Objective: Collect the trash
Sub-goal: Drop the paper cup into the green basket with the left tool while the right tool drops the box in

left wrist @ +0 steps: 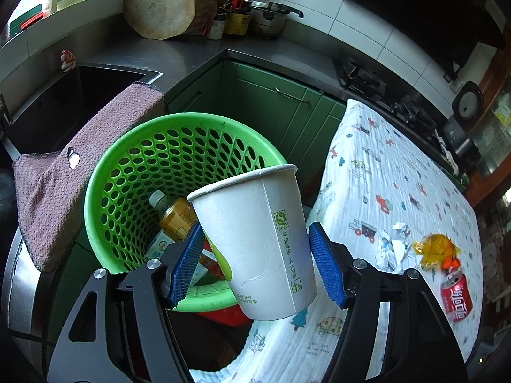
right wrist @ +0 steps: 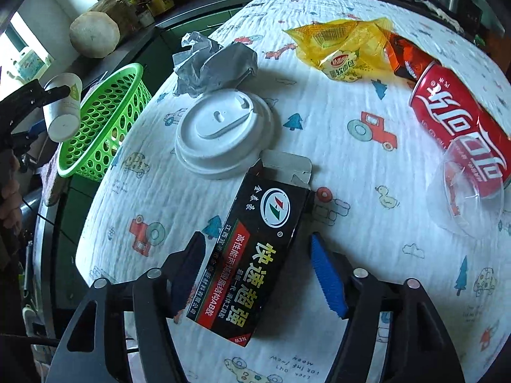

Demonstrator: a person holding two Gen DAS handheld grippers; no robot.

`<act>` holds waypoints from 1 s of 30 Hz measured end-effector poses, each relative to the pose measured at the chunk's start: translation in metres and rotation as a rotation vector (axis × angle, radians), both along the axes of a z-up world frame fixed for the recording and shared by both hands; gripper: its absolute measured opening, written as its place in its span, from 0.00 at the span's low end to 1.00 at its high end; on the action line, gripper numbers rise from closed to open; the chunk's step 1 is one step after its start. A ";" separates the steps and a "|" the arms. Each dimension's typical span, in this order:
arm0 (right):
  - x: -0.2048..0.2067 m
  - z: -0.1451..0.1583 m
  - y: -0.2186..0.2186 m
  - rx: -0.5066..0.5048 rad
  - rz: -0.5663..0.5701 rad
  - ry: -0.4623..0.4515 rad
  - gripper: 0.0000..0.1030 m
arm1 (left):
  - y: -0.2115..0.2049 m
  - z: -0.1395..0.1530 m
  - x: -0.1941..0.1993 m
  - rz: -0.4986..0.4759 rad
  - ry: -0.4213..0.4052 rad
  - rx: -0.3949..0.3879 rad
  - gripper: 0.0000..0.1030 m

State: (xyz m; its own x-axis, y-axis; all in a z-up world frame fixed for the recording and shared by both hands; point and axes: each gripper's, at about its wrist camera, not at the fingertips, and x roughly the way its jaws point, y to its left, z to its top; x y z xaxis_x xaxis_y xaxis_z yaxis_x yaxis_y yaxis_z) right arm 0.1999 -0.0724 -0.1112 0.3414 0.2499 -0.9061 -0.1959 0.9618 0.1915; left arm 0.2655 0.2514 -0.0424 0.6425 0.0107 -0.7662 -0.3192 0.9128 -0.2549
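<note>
My left gripper (left wrist: 257,260) is shut on a white paper cup (left wrist: 255,239) and holds it tilted over the near rim of the green basket (left wrist: 105,172). The basket holds a tea bottle (left wrist: 174,215) and cartons. My right gripper (right wrist: 258,274) is open, its fingers on either side of a black glue box (right wrist: 252,255) lying on the printed cloth (right wrist: 367,271). Around it lie a white cup lid (right wrist: 223,131), crumpled paper (right wrist: 210,60), a yellow wrapper (right wrist: 341,48), a red cola can (right wrist: 460,124) and a clear plastic cup (right wrist: 466,191). The cup in the left gripper also shows in the right wrist view (right wrist: 64,108).
The basket stands beside the cloth-covered table, in front of green cabinets (left wrist: 271,102). A brown towel (left wrist: 64,172) hangs over the sink's edge (left wrist: 57,102). A wooden block (left wrist: 159,3), bottles and a pot stand at the counter's back. A stove (left wrist: 367,76) lies behind the table.
</note>
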 end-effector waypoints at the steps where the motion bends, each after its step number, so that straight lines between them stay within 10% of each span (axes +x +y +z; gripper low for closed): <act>1: 0.000 0.000 0.000 -0.005 0.004 -0.001 0.56 | 0.005 0.000 0.002 0.009 0.002 0.006 0.64; 19: -0.002 0.047 -0.016 0.088 0.036 -0.083 0.43 | 0.069 -0.044 0.030 0.104 0.129 0.002 0.68; 30: 0.048 0.090 0.093 0.220 0.265 -0.201 0.43 | 0.091 -0.031 -0.008 0.150 0.064 -0.050 0.71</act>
